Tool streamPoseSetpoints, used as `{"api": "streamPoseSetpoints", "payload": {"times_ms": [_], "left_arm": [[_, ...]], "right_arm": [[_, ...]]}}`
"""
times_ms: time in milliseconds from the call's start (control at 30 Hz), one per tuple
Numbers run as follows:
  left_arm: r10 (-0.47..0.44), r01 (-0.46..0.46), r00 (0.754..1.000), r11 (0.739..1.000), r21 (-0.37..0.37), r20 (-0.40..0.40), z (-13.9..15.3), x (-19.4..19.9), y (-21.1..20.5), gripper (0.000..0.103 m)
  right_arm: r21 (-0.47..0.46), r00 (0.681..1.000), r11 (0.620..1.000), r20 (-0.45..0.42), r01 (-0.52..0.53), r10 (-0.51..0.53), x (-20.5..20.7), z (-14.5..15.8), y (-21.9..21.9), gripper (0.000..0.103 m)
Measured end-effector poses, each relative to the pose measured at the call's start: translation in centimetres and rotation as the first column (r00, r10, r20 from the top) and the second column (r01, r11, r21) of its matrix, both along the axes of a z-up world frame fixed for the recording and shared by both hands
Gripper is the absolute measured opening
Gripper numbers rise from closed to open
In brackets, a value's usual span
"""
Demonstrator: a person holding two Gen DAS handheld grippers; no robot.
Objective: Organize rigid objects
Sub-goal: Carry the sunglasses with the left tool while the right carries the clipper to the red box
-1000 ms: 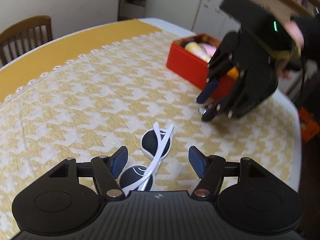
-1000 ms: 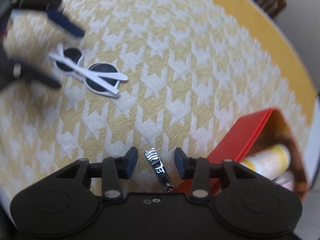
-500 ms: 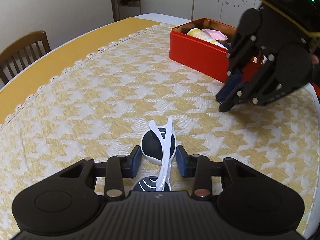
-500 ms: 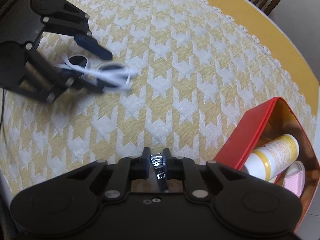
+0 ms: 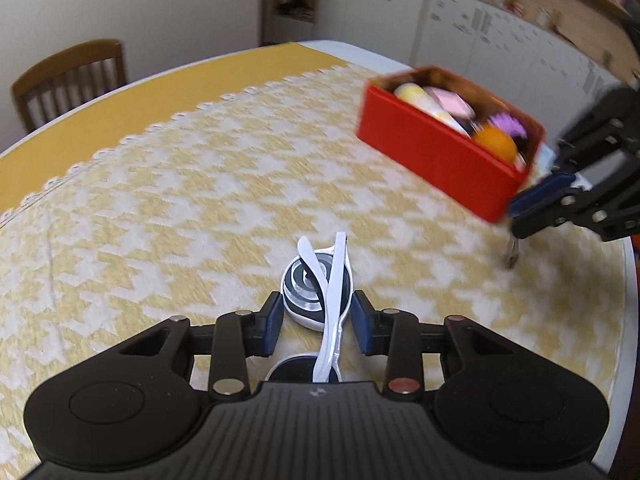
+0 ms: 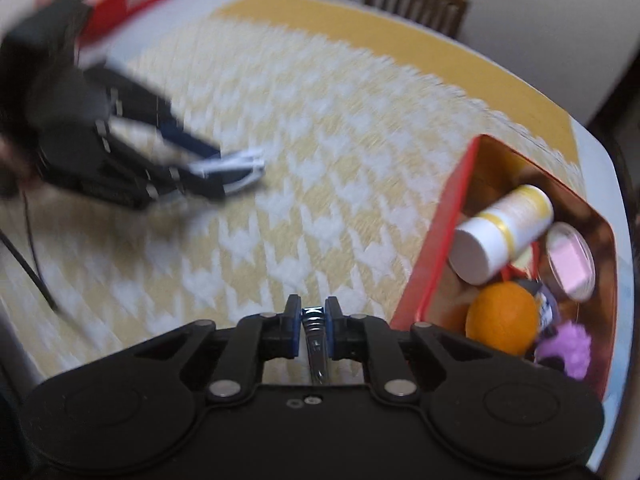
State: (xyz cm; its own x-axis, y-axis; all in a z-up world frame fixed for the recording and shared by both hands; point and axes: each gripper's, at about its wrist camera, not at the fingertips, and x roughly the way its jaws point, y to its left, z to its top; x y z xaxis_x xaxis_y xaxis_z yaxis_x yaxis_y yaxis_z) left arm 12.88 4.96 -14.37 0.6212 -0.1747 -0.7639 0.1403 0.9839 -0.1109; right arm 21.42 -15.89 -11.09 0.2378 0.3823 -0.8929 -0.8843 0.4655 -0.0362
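Note:
My left gripper [image 5: 318, 318] is shut on white-framed sunglasses [image 5: 320, 280] with dark lenses and holds them above the yellow patterned tablecloth [image 5: 180, 208]. My right gripper [image 6: 313, 322] is shut on a small metal nail clipper [image 6: 315, 334] and holds it above the cloth, just left of the red box [image 6: 440, 240]. In the left wrist view the right gripper [image 5: 532, 208] hangs by the near corner of the red box [image 5: 436, 160], the clipper [image 5: 512, 252] dangling below it. The box holds a white and yellow bottle [image 6: 500, 236], an orange [image 6: 500, 316], a pink-lidded jar [image 6: 570, 260] and a purple pompom [image 6: 564, 348].
A wooden chair [image 5: 68, 80] stands beyond the table's far edge. White cabinets [image 5: 460, 20] line the back wall. The table's white rim [image 5: 628, 320] runs close on the right of the left wrist view. A black cable [image 6: 32, 264] hangs at the left.
Both grippers have lifted their objects off the cloth. The right gripper has carried the nail clipper closer to the red box, whose contents now show. The left gripper holds the sunglasses higher.

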Motion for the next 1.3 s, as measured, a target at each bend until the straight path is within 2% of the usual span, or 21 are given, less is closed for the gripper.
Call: {"api": "streamPoseSetpoints", "payload": {"times_ms": [33, 100, 167, 200, 267, 300, 367, 433, 600, 833, 1100, 1300], "left_arm": [[0.02, -0.02, 1.0, 0.999, -0.033, -0.005, 0.2, 0.5, 0.3, 0.006], [0.056, -0.056, 0.998, 0.995, -0.077, 0.004, 0.5, 1.0, 0.6, 0.006], [0.051, -0.051, 0.999, 0.998, -0.043, -0.017, -0.4, 1.4, 0.0, 0.006], [0.046, -0.046, 0.999, 0.998, -0.044, -0.003, -0.5, 1.3, -0.1, 0.006], [0.065, -0.065, 0.998, 0.996, -0.066, -0.011, -0.6, 1.3, -0.1, 0.006], [0.074, -0.076, 0.997, 0.994, -0.076, -0.022, -0.5, 1.5, 0.0, 0.006], [0.078, -0.078, 0.997, 0.995, -0.058, -0.015, -0.1, 1.4, -0.1, 0.005], [0.075, -0.075, 0.997, 0.996, -0.05, 0.002, 0.3, 0.9, 0.0, 0.005], [0.101, -0.102, 0.995, 0.993, -0.062, -0.013, 0.7, 0.7, 0.5, 0.005], [0.146, -0.147, 0.989, 0.981, -0.129, -0.017, 2.3, 1.5, 0.2, 0.005], [0.079, -0.062, 0.993, 0.98, -0.188, 0.086, 8.1, 5.2, -4.4, 0.005], [0.022, -0.002, 0.997, 0.971, -0.24, 0.079, 10.1, 10.0, -9.0, 0.005]], "right_arm": [[0.035, 0.999, 0.999, -0.007, 0.042, -0.042, 0.5, 0.6, -0.6, 0.011], [0.121, 0.992, 0.985, -0.046, 0.124, -0.119, 1.8, 2.1, -2.1, 0.011], [0.218, 0.972, 0.951, -0.133, 0.219, -0.194, 3.2, 2.7, -3.8, 0.011], [0.234, 0.965, 0.942, -0.156, 0.242, -0.209, 3.5, 2.6, -4.2, 0.011], [0.221, 0.97, 0.947, -0.122, 0.233, -0.211, 3.4, 2.5, -4.3, 0.011], [0.22, 0.964, 0.942, -0.137, 0.253, -0.226, 3.6, 2.4, -4.6, 0.011], [0.239, 0.954, 0.929, -0.173, 0.283, -0.246, 4.1, 2.7, -5.3, 0.011], [0.236, 0.957, 0.931, -0.144, 0.279, -0.25, 4.1, 3.2, -5.5, 0.011], [0.251, 0.952, 0.92, -0.139, 0.3, -0.272, 4.5, 4.0, -6.9, 0.011], [0.306, 0.925, 0.874, -0.156, 0.378, -0.346, 5.5, 5.3, -9.4, 0.011], [0.354, 0.913, 0.844, -0.088, 0.403, -0.399, 7.8, 7.9, -11.8, 0.011], [0.365, 0.876, 0.801, -0.107, 0.475, -0.47, 10.5, 6.6, -13.7, 0.011]]}}
